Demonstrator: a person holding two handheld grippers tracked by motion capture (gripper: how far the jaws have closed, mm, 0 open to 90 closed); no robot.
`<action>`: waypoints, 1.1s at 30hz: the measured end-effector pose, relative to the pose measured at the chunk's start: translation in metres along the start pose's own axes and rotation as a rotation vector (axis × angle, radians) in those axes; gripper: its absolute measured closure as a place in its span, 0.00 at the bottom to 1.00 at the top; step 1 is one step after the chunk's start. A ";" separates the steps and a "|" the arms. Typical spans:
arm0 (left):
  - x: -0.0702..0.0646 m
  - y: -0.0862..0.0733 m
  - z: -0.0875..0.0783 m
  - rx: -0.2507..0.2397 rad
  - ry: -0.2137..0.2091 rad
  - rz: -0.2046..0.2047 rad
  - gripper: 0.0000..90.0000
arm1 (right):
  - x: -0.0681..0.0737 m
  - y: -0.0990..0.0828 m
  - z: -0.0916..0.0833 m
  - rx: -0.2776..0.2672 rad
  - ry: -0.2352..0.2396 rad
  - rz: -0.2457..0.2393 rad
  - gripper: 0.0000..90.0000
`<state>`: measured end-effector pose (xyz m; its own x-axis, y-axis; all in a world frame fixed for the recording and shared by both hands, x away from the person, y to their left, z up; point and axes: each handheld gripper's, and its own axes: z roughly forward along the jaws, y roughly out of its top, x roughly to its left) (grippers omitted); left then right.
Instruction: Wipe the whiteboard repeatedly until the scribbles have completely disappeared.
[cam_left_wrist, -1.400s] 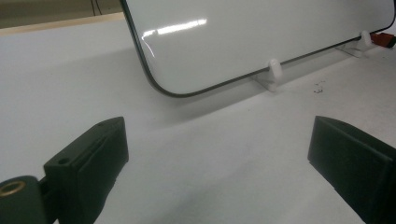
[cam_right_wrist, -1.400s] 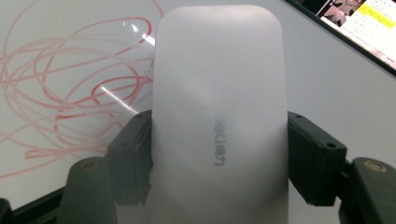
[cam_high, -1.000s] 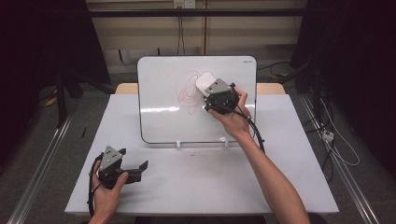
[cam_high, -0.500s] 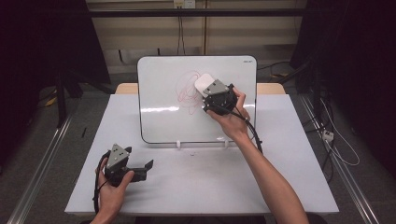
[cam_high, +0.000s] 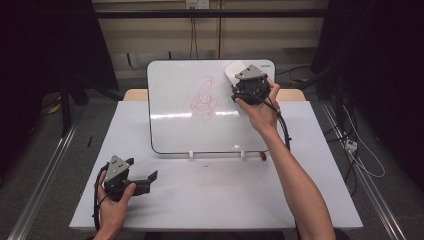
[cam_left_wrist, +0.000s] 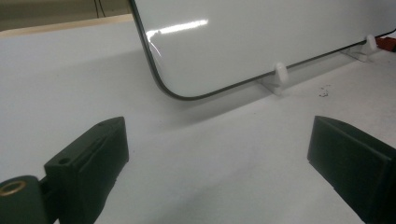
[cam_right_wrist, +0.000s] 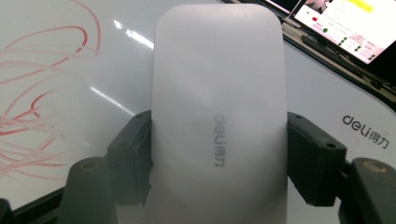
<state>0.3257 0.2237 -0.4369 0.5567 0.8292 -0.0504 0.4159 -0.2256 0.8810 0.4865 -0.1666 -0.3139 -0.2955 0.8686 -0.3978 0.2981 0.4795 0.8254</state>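
Our left claw (cam_high: 150, 178) rests low on the white surface (cam_high: 210, 200), its jaws spread wide with nothing between them. In the middle stands the whiteboard (cam_high: 175, 120) with red scribbles (cam_high: 204, 97). Our right claw (cam_high: 239, 79) pinches the white eraser (cam_right_wrist: 219, 116), pressed near the board's top right corner.

White eraser (cam_right_wrist: 219, 121), grey logo; whiteboard (cam_high: 180, 130) white, red scribble (cam_high: 204, 97); fingers (cam_left_wrist: 88, 163) black, seemingly matte.
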 end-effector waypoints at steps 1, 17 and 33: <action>0.000 0.000 0.000 0.001 0.001 0.000 0.06 | 0.002 0.000 -0.001 -0.005 -0.010 -0.002 0.35; -0.002 0.000 0.000 0.005 0.004 0.009 0.06 | 0.059 -0.016 -0.004 -0.008 0.080 -0.123 0.35; -0.001 -0.001 0.000 0.008 0.003 0.006 0.06 | 0.091 -0.027 -0.007 -0.037 0.128 -0.163 0.35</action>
<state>0.3249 0.2231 -0.4376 0.5569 0.8294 -0.0435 0.4179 -0.2346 0.8777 0.4447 -0.1016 -0.3696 -0.4510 0.7556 -0.4750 0.2042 0.6055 0.7692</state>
